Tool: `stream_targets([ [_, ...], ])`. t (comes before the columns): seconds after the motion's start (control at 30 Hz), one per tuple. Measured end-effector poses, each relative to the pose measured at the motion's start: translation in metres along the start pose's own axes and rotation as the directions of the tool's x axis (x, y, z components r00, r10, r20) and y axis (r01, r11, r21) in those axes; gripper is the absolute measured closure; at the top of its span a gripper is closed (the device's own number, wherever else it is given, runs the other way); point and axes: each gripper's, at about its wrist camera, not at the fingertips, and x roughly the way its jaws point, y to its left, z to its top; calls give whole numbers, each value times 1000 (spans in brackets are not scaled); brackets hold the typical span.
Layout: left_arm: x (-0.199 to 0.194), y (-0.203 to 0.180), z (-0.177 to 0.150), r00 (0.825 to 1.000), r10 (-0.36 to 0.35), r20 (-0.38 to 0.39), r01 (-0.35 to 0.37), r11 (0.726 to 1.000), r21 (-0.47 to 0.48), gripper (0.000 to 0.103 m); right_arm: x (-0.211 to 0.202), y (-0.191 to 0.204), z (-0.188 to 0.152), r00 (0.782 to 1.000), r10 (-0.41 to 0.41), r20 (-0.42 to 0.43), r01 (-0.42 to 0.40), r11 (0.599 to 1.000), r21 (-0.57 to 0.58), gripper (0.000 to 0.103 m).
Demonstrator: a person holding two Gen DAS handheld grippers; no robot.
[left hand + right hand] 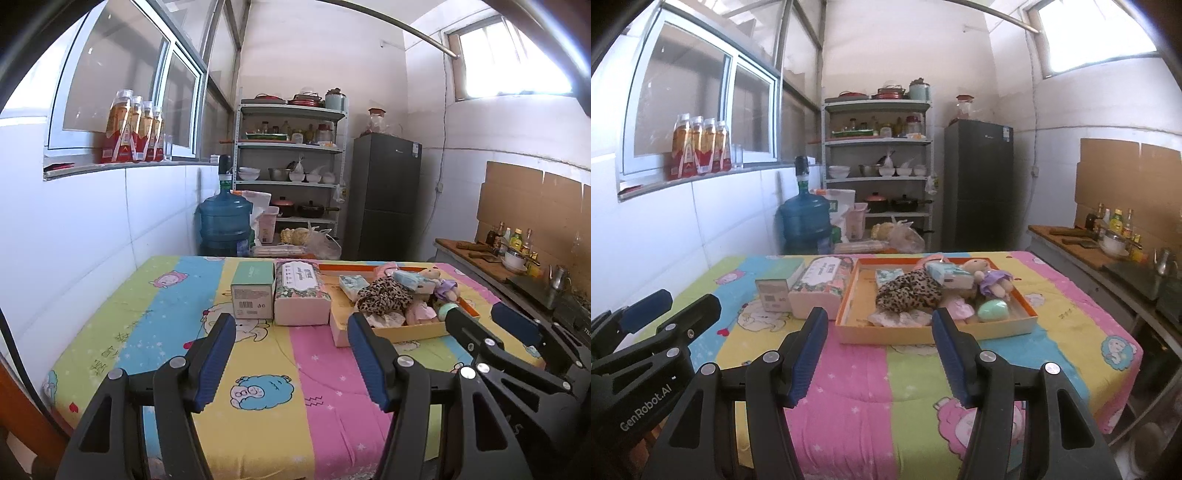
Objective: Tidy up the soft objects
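Both of your grippers hover with nothing in them over the near edge of a worktop [923, 376] draped in a striped cartoon quilt: your left gripper [291, 354] and your right gripper [879, 350] each hold their blue pads roughly half apart, gripping nothing. Beyond your right gripper sits an orange tray [1008, 325] holding the soft items: a leopard-print cloth [908, 293] at its centre, a rag doll in a purple dress [991, 280] at the far right, a tissue pack [951, 275] beside the doll, and a mint-green oval [993, 309] in the near right corner. Left of the tray, touching it, lies a floral tissue pack [822, 284], with a green box [775, 290] just beside that.
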Motion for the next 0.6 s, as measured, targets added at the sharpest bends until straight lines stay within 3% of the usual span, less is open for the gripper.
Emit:
stream_targets([
  [0.6, -15, -1, -5, 1000, 22, 18, -22, 1000, 5, 40, -19, -3, -8, 1000, 16, 20, -16, 1000, 8, 42],
])
